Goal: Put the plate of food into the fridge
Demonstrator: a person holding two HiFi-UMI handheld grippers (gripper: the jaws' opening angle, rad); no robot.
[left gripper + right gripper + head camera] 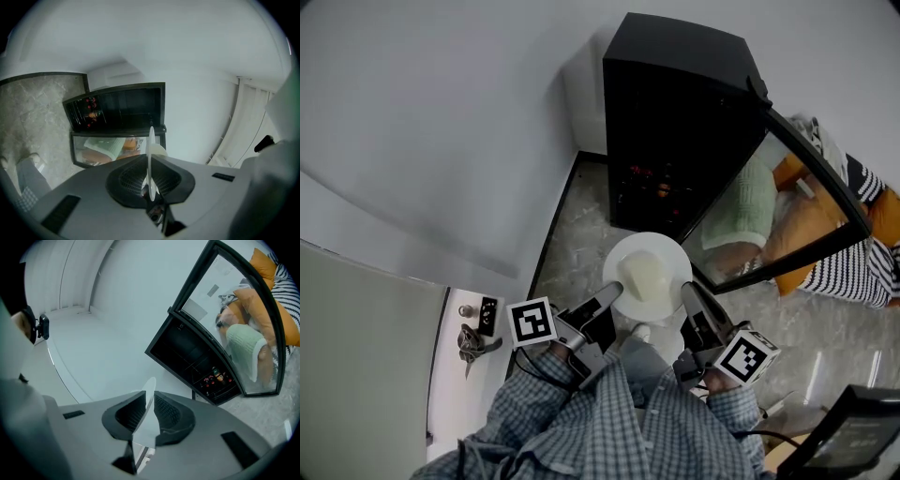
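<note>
Left tool (612, 294) and right tool (690, 294) each clamp opposite rims of the round white plate (664, 247) carrying pale, blocky food (644, 274).

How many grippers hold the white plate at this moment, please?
2. The left gripper is shut on the left rim of the plate, and the right gripper is shut on its right rim, in front of the open fridge. No other gripper is visible.
</note>
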